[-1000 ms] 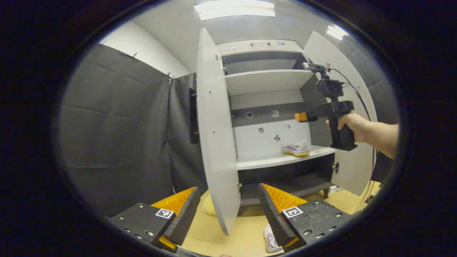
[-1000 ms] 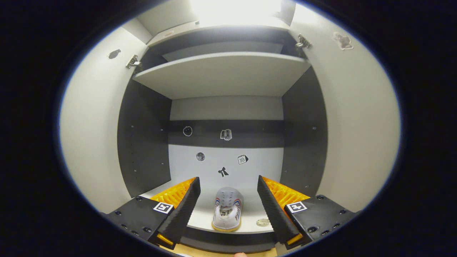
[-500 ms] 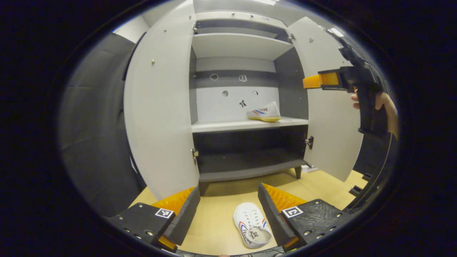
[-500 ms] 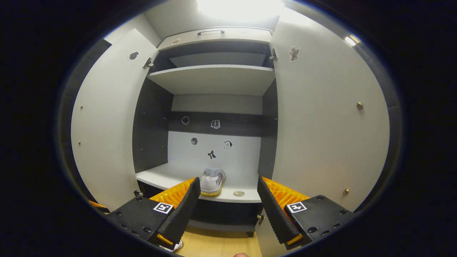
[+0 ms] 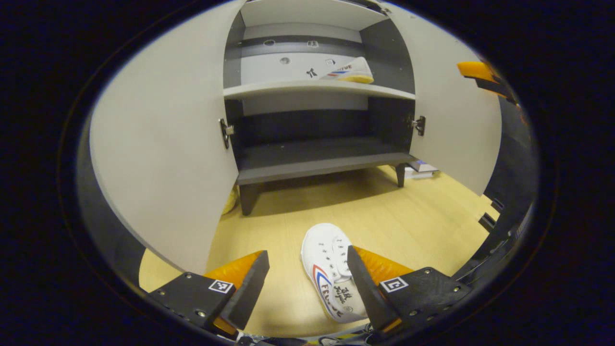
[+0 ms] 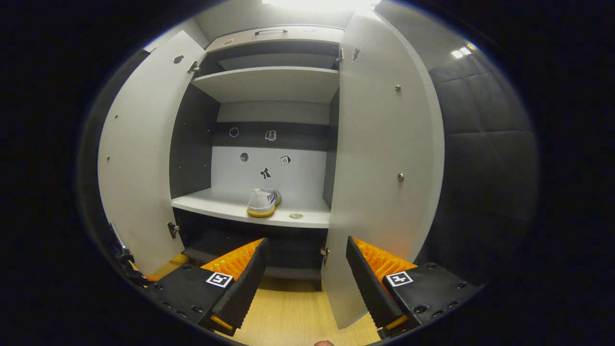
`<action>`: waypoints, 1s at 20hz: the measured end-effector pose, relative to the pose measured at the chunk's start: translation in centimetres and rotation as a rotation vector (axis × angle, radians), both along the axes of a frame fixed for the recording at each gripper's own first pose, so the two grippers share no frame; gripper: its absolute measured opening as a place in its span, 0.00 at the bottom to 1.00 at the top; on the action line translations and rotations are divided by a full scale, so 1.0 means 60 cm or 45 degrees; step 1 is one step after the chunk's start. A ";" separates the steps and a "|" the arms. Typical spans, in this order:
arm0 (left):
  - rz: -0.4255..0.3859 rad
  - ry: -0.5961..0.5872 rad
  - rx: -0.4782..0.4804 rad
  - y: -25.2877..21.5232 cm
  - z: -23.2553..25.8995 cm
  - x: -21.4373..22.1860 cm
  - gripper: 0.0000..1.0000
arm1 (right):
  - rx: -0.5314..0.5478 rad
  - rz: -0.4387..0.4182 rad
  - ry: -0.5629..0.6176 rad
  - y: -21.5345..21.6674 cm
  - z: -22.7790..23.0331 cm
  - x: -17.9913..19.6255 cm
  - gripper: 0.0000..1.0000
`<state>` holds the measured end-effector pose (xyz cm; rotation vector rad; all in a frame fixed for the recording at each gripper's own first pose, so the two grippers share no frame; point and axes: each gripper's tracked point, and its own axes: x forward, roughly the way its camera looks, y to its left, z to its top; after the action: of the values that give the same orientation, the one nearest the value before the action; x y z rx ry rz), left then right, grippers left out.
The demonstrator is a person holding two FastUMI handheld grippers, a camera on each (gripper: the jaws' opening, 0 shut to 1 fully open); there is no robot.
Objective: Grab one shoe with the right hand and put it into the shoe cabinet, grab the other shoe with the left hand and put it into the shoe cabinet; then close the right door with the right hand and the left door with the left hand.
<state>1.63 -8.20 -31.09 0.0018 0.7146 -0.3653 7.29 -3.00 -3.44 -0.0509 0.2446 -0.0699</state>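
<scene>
A white shoe [image 5: 331, 271] with red and blue stripes lies on the wooden floor, its heel toward me. My left gripper [image 5: 307, 283] hangs open just above it, the shoe partly behind the right finger. The other white shoe [image 5: 350, 72] [image 6: 262, 202] with a yellow sole sits on the middle shelf [image 6: 240, 207] of the shoe cabinet. Both cabinet doors stand open: the left door [image 5: 163, 144] [image 6: 139, 154] and the right door [image 5: 456, 125] [image 6: 379, 168]. My right gripper [image 6: 305, 283] is open and empty, out in front of the cabinet near the right door's edge. It also shows at the far right [image 5: 475, 72] in the left gripper view.
The cabinet has a dark bottom shelf [image 5: 317, 161] and an upper shelf [image 6: 269, 81], both bare. A small round thing [image 6: 296, 216] lies on the middle shelf beside the shoe. Something yellowish [image 5: 230, 202] sits on the floor behind the left door. Dark cloth walls [image 6: 485, 158] flank the cabinet.
My left gripper has dropped and tilted down toward the shoe on the floor, which is now close between its fingers. My right gripper has pulled back from the shelf and shifted right, leaving its shoe there.
</scene>
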 end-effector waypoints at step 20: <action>-0.023 0.335 -0.087 -0.038 -0.135 -0.034 0.40 | -0.051 -0.021 0.082 -0.026 -0.029 -0.057 0.97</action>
<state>-0.42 -10.45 -39.21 -0.1063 0.9622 -0.4114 3.87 -4.53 -5.20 -0.0910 0.3081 -0.0896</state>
